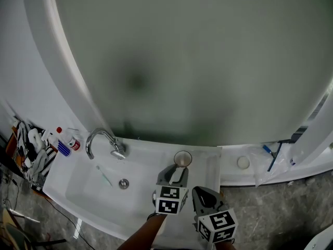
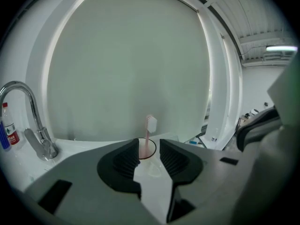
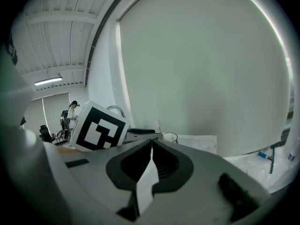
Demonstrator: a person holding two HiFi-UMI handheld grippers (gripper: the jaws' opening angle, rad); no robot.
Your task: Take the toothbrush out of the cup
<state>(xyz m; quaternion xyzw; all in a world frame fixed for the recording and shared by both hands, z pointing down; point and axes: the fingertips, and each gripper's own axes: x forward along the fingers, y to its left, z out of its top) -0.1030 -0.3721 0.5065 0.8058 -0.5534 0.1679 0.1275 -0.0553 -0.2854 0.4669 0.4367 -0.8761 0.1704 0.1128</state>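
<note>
A clear cup (image 1: 182, 159) stands on the white sink's back ledge (image 1: 208, 158), right of the faucet. In the left gripper view a pink toothbrush (image 2: 149, 130) with white bristles stands upright in the cup (image 2: 151, 148). My left gripper (image 1: 179, 172) (image 2: 149, 143) is just in front of the cup, jaws open, nothing between the pads; cup and brush show through the gap. My right gripper (image 1: 200, 191) (image 3: 151, 144) hangs lower right, behind the left one, jaws shut and empty. Its view shows the left gripper's marker cube (image 3: 98, 128) and the cup's rim (image 3: 171, 137).
A chrome faucet (image 1: 101, 139) (image 2: 28, 121) stands at the sink's back left, with small bottles (image 1: 67, 139) beside it. A pale green toothbrush (image 1: 104, 176) lies in the basin near the drain (image 1: 123, 183). A large round mirror (image 1: 197, 56) fills the wall behind. A blue tool (image 1: 270, 155) lies far right.
</note>
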